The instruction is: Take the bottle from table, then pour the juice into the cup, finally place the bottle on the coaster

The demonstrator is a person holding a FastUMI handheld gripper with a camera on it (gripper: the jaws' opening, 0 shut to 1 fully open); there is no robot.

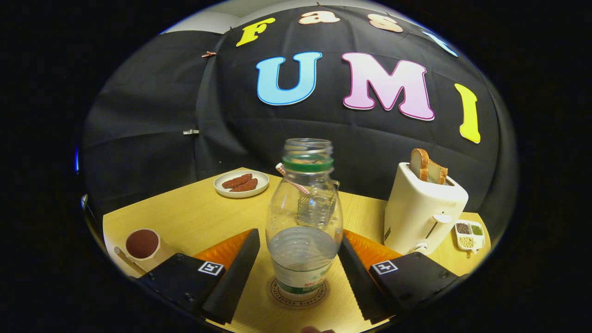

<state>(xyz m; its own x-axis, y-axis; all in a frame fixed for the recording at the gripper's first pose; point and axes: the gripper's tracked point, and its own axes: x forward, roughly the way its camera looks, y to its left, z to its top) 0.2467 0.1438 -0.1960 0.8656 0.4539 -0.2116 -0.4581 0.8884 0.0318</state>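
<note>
- The tool (303, 273) sits nearest the camera, its two fingers (233, 273) spread to either side of the bottle; the right finger lies close against the bottle's side, the left one stands apart from it, so the grip is released.
- The bottle (304, 222) stands upright between the fingers on the round coaster (298, 296), which lies on the table (199, 217). It is clear plastic, uncapped, with a green neck ring and some liquid in its lower part.
- Left of the bottle, beside the left finger, a white cup (143, 247) holds dark red juice.
- Beyond the bottle to the left, a white plate (241, 183) carries brown pieces of food.
- Right of the bottle stands a white toaster (423, 210) with bread slices (428, 169) sticking up from it.
- Past the toaster, a small divided dish (469, 234) holds grains.
</note>
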